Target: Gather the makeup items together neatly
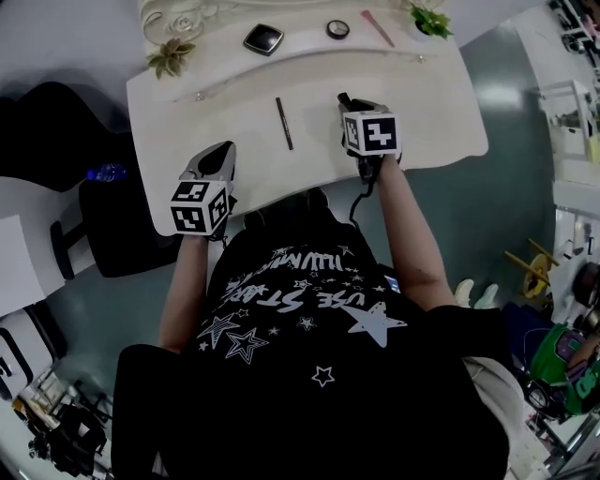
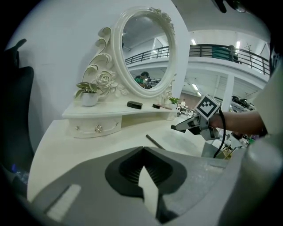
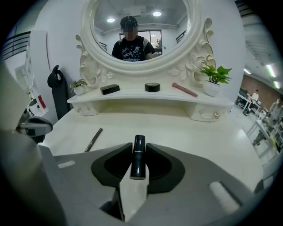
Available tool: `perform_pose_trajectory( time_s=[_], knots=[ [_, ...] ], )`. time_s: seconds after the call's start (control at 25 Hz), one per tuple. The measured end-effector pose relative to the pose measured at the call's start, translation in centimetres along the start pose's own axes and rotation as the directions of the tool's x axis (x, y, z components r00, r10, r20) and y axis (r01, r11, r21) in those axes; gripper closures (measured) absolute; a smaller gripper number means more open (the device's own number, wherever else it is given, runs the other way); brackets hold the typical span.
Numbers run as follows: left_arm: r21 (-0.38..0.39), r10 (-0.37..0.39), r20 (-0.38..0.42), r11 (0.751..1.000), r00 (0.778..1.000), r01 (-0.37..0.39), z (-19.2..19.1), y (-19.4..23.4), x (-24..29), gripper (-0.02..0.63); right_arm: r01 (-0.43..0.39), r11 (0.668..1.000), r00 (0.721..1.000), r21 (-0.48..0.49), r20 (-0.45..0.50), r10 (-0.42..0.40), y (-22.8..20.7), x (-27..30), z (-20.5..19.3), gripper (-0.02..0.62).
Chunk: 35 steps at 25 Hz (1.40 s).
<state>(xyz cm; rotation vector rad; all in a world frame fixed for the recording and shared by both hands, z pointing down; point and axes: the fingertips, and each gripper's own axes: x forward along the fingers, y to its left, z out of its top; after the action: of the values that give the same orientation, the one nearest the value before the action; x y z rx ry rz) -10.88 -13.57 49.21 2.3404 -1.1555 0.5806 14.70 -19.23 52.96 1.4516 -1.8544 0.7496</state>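
On the white vanity table (image 1: 422, 112) lies a thin dark eyeliner pencil (image 1: 284, 123), also seen in both gripper views (image 2: 154, 142) (image 3: 93, 139). Along the raised back shelf sit a black square compact (image 1: 263, 38) (image 3: 109, 89), a round black compact (image 1: 337, 29) (image 3: 152, 87) and a pink stick (image 1: 378, 28) (image 3: 184, 90). My right gripper (image 1: 346, 103) (image 3: 138, 152) is shut on a black lipstick tube (image 3: 138, 159) and hovers right of the pencil. My left gripper (image 1: 223, 155) (image 2: 142, 150) is shut and holds nothing, near the table's front left edge.
An oval mirror in a white carved frame (image 3: 88, 62) rises behind the shelf. Small potted plants (image 1: 170, 56) (image 1: 430, 21) stand at both shelf ends. A black chair (image 1: 122, 225) and a blue bottle (image 1: 105, 172) are left of the table.
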Motion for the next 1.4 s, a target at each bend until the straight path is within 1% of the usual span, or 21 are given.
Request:
perform_pose_trajectory(
  time_s=[0.28,0.48,0.6,0.76,0.88,1.08,1.24,1.4],
  knots=[
    [0.003,-0.037,-0.014,0.999,0.999,0.037,-1.2,2.0,-1.3,0.604,0.012,1.0,1.0,0.008,0.024,-0.012,4.4,0.6,0.2,0.472],
    [0.001,-0.048,-0.025,0.999,0.999,0.048,-1.9,3.4,-2.0,0.604,0.028,0.999,0.999,0.02,0.031,-0.029,6.3,1.5,-0.4,0.472],
    [0.001,-0.055,-0.033,0.998,0.998,0.056,-2.2,4.0,-2.3,0.604,0.048,0.998,0.998,0.035,0.033,-0.049,6.9,2.2,-0.6,0.472],
    [0.004,-0.064,-0.041,0.998,0.997,0.064,-2.6,4.5,-2.4,0.604,0.044,0.998,0.998,0.049,0.037,-0.045,7.8,3.4,-1.2,0.471],
    [0.003,-0.068,-0.042,0.998,0.997,0.068,-2.7,4.7,-2.5,0.604,0.071,0.997,0.997,0.042,0.03,-0.072,8.0,3.3,-1.4,0.471],
    [0.003,-0.073,-0.041,0.997,0.996,0.073,-2.8,4.8,-2.7,0.604,0.091,0.995,0.996,0.03,0.01,-0.091,8.5,3.4,-1.9,0.471],
    [0.002,-0.074,-0.036,0.997,0.997,0.074,-2.7,5.0,-2.7,0.604,0.092,0.996,0.996,0.015,0.009,-0.092,8.6,3.9,-1.9,0.468],
    [-0.001,-0.069,-0.026,0.998,0.997,0.069,-2.5,5.1,-2.8,0.604,0.087,0.996,0.996,0.019,-0.017,-0.087,8.7,3.9,-1.7,0.465]
  ],
)
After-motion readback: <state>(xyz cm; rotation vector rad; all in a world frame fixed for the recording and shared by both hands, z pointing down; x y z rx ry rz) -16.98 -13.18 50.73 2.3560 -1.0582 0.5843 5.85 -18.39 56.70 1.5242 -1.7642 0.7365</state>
